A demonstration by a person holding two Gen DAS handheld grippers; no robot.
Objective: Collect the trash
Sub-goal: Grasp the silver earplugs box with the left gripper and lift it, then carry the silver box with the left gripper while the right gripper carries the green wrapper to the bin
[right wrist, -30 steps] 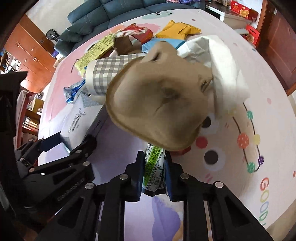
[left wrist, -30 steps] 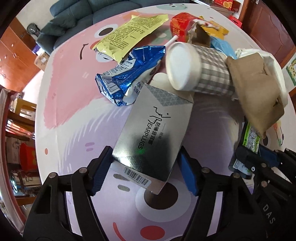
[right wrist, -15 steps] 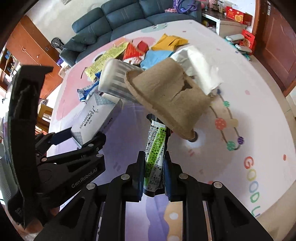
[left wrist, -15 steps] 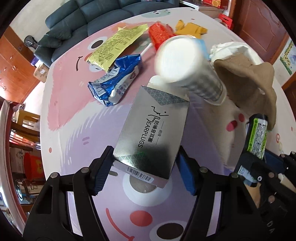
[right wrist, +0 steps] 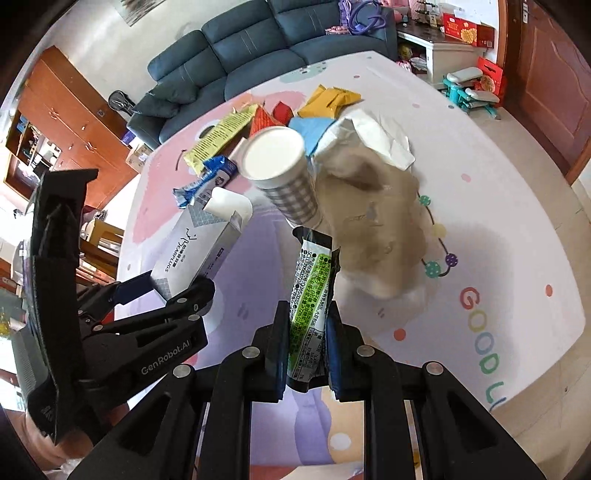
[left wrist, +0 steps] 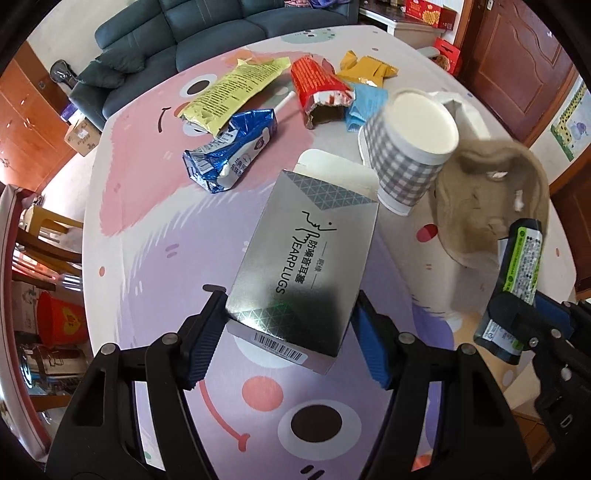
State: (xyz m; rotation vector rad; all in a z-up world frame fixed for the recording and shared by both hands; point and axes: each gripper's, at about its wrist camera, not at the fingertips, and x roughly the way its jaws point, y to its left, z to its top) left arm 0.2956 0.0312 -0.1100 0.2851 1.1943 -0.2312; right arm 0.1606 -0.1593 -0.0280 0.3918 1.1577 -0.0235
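Observation:
My left gripper (left wrist: 288,317) is shut on a silver earplugs box (left wrist: 306,251), held above the mat with its flap open at the far end. In the right wrist view the box (right wrist: 199,243) and left gripper (right wrist: 173,288) show at the left. My right gripper (right wrist: 306,325) is shut on a green and black wrapper (right wrist: 312,280), which sticks up between the fingers; the same wrapper (left wrist: 522,266) shows at the right of the left wrist view. Just beyond it, a checked paper cup (right wrist: 284,173) and a brown pulp tray (right wrist: 376,229) are tilted and blurred.
Trash lies farther back on the cartoon mat (left wrist: 147,221): a blue foil bag (left wrist: 229,155), yellow wrapper (left wrist: 232,92), red carton (left wrist: 317,88), orange packet (left wrist: 365,70), blue paper (left wrist: 365,103) and white bag (right wrist: 373,136). A sofa (left wrist: 184,29) stands behind, a red bucket (left wrist: 61,321) at the left.
Both grippers have lifted up and back from the pile, each keeping its item. The cup and brown tray have shifted and tipped, and more of the mat shows.

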